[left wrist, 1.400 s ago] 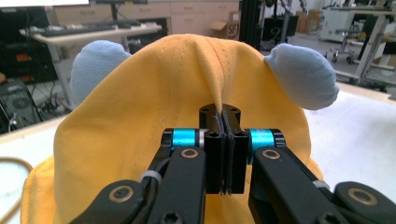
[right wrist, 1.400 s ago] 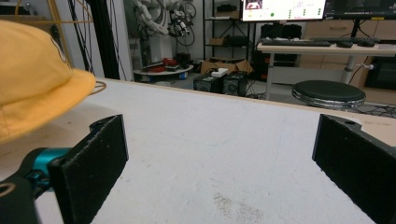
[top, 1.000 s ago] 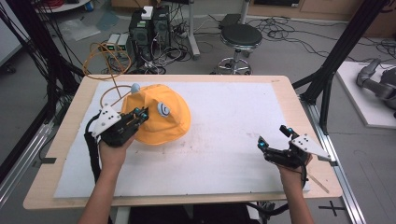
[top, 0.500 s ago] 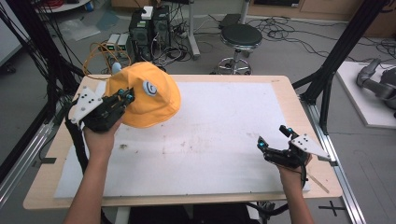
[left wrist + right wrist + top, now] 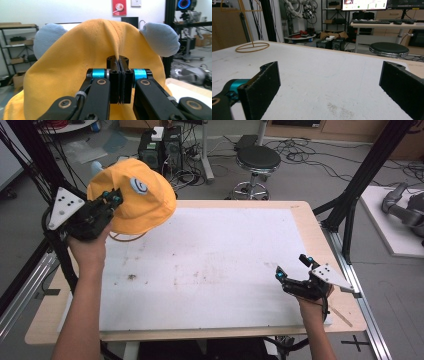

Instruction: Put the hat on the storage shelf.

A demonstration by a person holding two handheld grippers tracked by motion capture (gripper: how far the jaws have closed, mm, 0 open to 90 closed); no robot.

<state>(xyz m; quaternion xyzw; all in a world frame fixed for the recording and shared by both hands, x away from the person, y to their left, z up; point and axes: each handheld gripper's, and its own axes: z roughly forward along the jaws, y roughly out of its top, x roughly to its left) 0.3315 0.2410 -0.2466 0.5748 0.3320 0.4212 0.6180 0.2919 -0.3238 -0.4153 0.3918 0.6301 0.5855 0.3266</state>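
Left gripper [image 5: 111, 197] was clamped on a fold of the yellow hat [image 5: 137, 195], held up over the table's [image 5: 210, 260] far-left corner by the stand [image 5: 252, 46]. Right gripper [image 5: 292, 270] sat wide open, idle. Hat looked not yet hung

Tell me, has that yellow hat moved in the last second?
Yes. The yellow hat, pinched in the left gripper, has gone up off the white table and toward its far left corner, where it now hangs in the air.
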